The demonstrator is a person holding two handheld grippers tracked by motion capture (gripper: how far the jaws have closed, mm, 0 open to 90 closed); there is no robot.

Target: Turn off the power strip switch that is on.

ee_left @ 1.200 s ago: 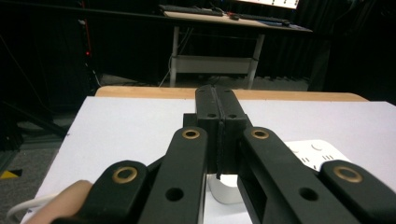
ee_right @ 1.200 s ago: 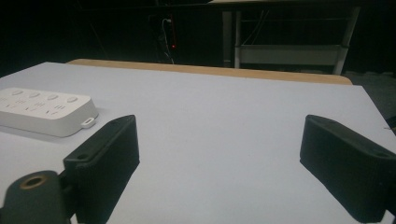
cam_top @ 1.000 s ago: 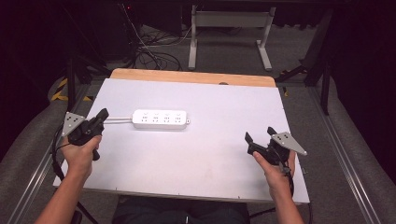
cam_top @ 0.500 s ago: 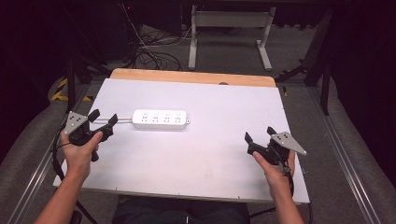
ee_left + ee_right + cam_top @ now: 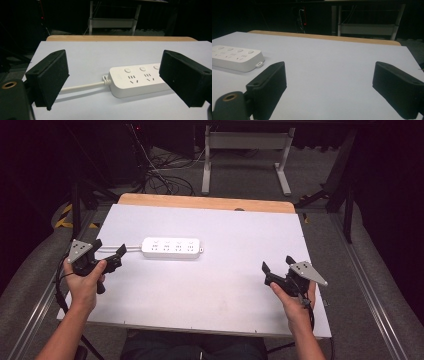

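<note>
A white power strip [image 5: 171,248] lies flat on the white table [image 5: 215,285], its cord [image 5: 82,87] trailing toward your left gripper [image 5: 109,255], whose jaws gape wide near the corded end. Your right gripper [image 5: 278,268] hovers well apart, also spread wide.

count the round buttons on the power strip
4, in one row along the far edge of the power strip, one above each socket group, running from the cord end to the free end. The left gripper view catches three of them, the right gripper view all four.
</note>
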